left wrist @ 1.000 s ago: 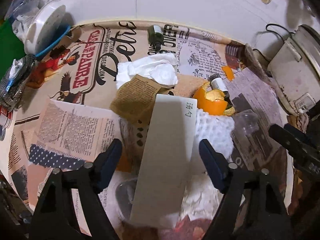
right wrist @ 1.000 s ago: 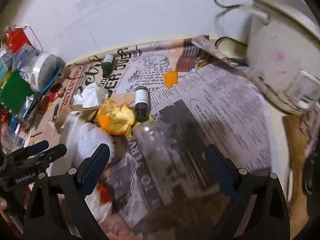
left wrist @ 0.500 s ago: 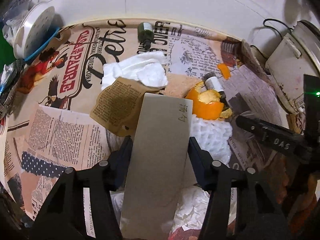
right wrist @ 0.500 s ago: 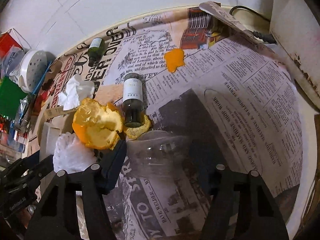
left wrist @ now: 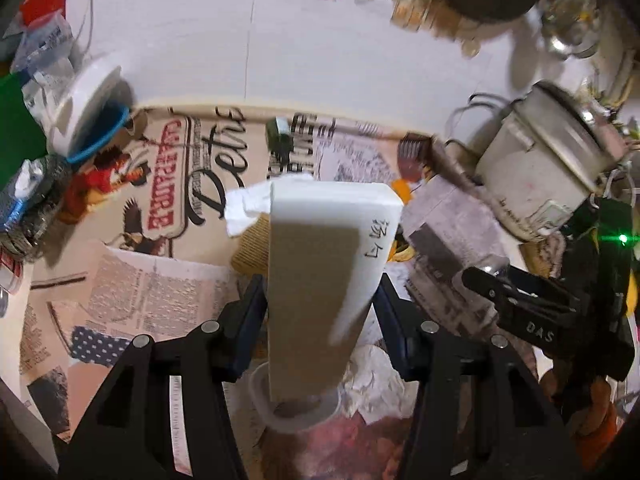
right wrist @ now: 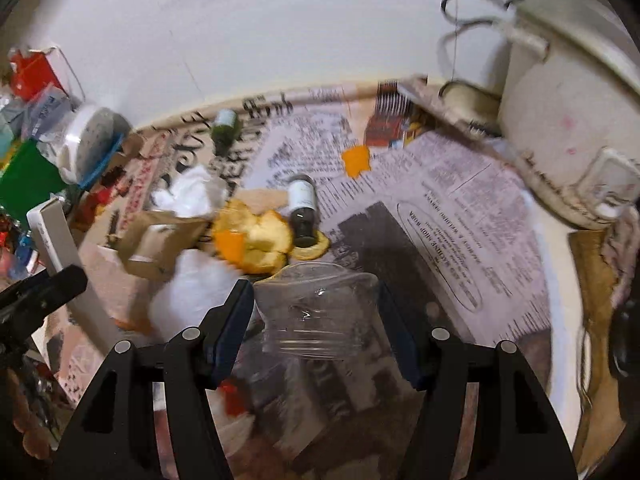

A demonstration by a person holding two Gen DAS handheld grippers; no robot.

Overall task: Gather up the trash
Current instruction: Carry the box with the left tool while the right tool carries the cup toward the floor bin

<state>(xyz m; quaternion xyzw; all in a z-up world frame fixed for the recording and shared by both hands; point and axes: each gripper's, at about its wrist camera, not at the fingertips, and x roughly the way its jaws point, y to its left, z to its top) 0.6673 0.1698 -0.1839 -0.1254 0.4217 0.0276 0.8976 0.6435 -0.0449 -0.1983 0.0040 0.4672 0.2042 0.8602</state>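
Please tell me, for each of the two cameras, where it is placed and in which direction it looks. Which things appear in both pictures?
Left wrist: sits on the left gripper, looking forward and down along its fingers at the white box clamped between them; the right gripper shows at the right.
Right wrist: sits on the right gripper, looking down at the clear plastic cup it grips; the left gripper shows at the left edge.
Shared: the white box, crumpled tissue, rice cooker, newspaper-covered table.
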